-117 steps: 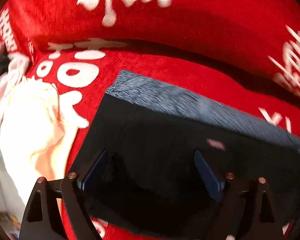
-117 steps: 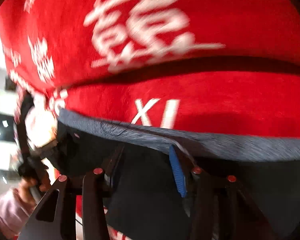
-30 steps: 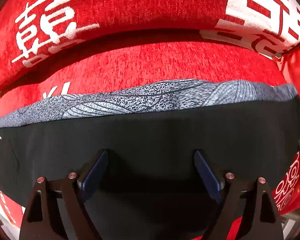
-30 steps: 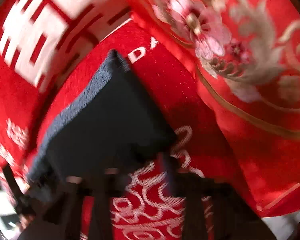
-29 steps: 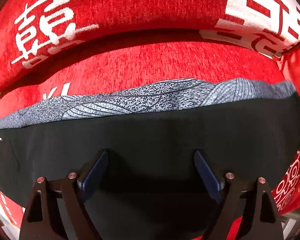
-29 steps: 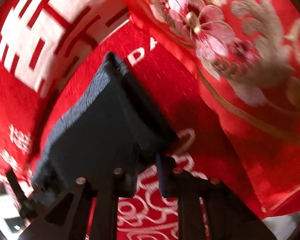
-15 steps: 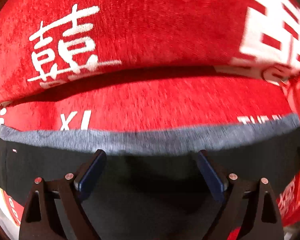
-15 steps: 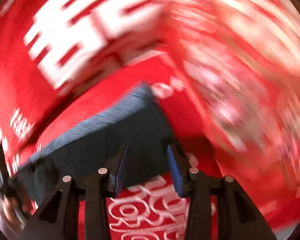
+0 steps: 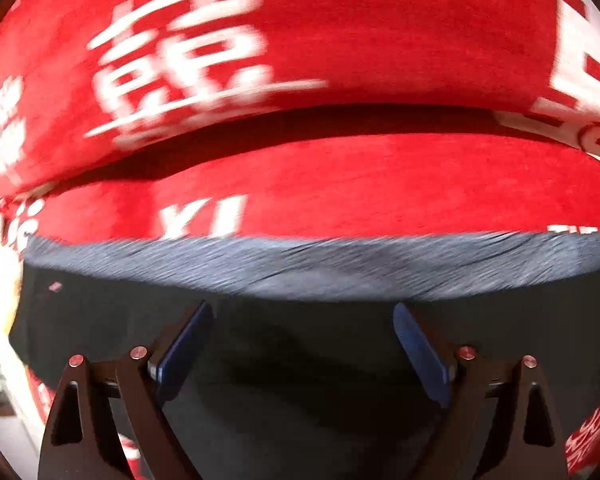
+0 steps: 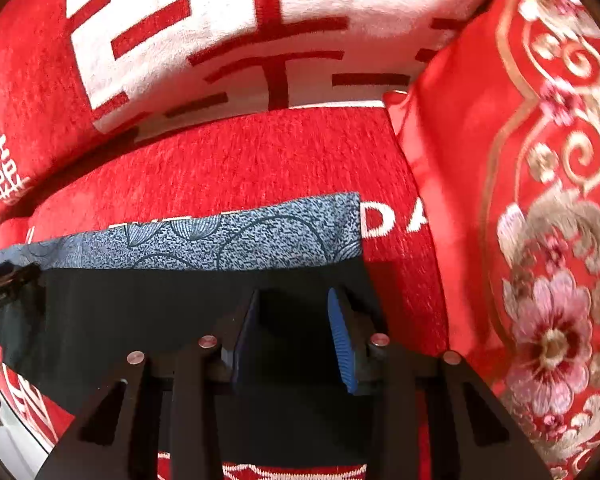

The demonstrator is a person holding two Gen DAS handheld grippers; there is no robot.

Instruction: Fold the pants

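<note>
The pants (image 9: pixel 300 344) are black with a grey patterned band (image 9: pixel 320 264) along the far edge. They lie flat across a red sofa seat (image 9: pixel 340 184). My left gripper (image 9: pixel 300 344) is open just above the black cloth near its middle. In the right wrist view the pants (image 10: pixel 140 320) end at a corner on the right, with the grey band (image 10: pixel 240 240) behind. My right gripper (image 10: pixel 296 328) is open over the black cloth near that right end, holding nothing.
The red sofa backrest (image 9: pixel 340 40) with white characters rises behind the pants. A red embroidered floral cushion (image 10: pixel 540 240) stands close to the right of the pants' end. A white patch (image 10: pixel 240 32) with red lines covers the backrest there.
My left gripper has shifted left along the pants and is still moving. My right gripper has let go of the pants' right end, opened, and swung to face the backrest.
</note>
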